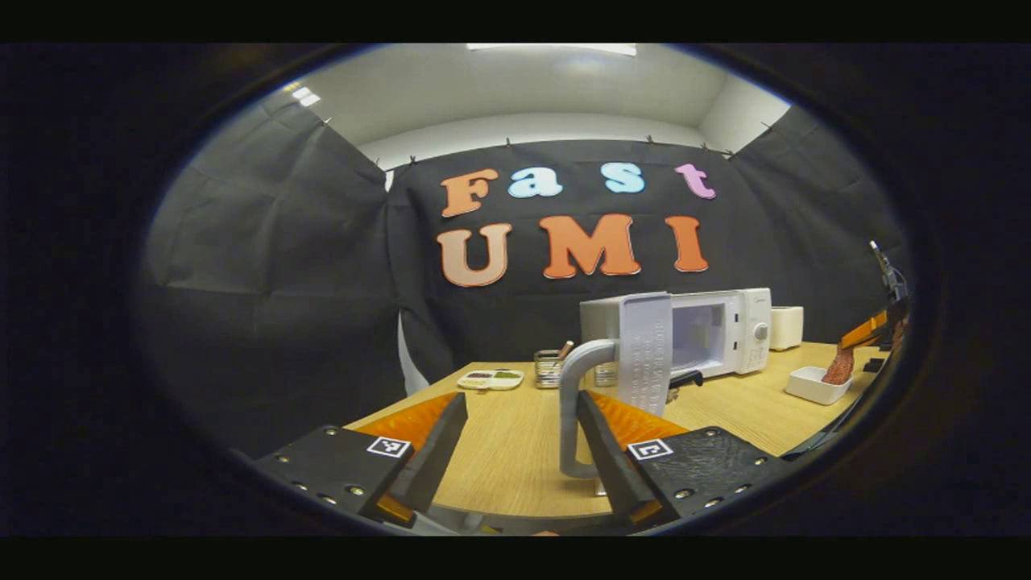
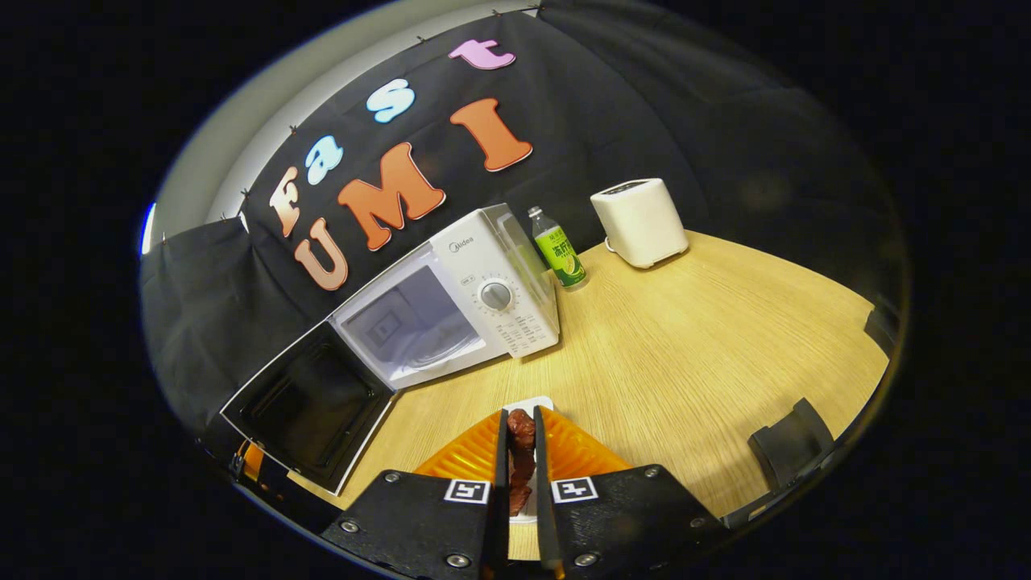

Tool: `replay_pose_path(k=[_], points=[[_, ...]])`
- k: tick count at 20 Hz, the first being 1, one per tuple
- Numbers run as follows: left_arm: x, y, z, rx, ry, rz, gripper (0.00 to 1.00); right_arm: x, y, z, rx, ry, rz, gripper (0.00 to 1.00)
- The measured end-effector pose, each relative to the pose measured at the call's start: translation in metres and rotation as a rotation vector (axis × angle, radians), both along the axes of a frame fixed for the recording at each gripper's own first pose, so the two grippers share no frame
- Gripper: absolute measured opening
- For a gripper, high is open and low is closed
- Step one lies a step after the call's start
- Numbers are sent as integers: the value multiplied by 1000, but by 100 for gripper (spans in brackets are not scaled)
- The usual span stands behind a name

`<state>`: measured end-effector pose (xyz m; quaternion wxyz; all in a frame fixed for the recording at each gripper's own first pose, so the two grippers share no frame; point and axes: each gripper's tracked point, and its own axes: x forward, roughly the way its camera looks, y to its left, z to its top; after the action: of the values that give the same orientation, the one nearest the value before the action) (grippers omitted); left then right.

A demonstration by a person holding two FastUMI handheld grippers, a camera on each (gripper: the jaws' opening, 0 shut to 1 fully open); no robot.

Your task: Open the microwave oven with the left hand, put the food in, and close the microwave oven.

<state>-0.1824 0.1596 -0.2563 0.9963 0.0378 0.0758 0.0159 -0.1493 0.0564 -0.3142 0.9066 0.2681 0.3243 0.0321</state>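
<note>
In the left gripper view my left gripper [image 1: 515,439] sits at the bottom centre, its fingers spread apart and clamping nothing; the grey door handle [image 1: 573,403] stands just inside the right-hand finger, but I cannot tell whether it touches. Behind it the microwave door [image 1: 646,354] is swung out edge-on toward me, blocking part of the microwave [image 1: 717,330] at centre right. Left of the door, on the tabletop [image 1: 499,451], lie a small palette dish [image 1: 490,379] and a wire holder [image 1: 548,368]. Further right stand a white toaster [image 1: 786,326] and a white dish [image 1: 815,385], with reddish food [image 1: 839,366] hanging just over it from the other gripper at the frame's right edge.

In the right gripper view the open door [image 2: 310,407] fills the lower left, the microwave's cavity [image 2: 419,326] open beside it. My right gripper [image 2: 521,459] at bottom centre is clenched on the food [image 2: 521,447], both fingers pressing it, above the white dish [image 2: 532,403]. A green bottle [image 2: 560,250] stands just right of the microwave, the toaster [image 2: 640,221] beyond it. The tabletop [image 2: 709,338] lies bare toward the right edge, where a dark clamp [image 2: 785,443] sits.
</note>
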Motion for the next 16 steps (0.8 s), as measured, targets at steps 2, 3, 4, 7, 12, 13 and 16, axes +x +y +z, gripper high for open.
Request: replay_pose_path(k=[2, 3, 4, 7, 12, 13, 16], points=[[2, 11, 0, -11, 3, 20, 81, 2, 4, 4, -22, -2, 14, 13], [2, 16, 0, -17, 3, 33, 81, 5, 6, 5, -39, -7, 21, 13], [1, 22, 2, -18, -3, 45, 82, 8, 8, 9, -54, -13, 28, 13], [-1, 39, 1, -17, -4, 85, 82, 18, 14, 20, -94, -34, 45, 13], [-10, 61, 4, 7, -1, 118, 81, 48, 27, 56, -132, -111, 63, 13], [-11, 67, 3, 3, -4, 128, 81, 55, 33, 63, -123, -129, 69, 13], [-7, 80, -3, -9, 13, 159, 82, 84, 58, 75, -104, -170, 91, 13]])
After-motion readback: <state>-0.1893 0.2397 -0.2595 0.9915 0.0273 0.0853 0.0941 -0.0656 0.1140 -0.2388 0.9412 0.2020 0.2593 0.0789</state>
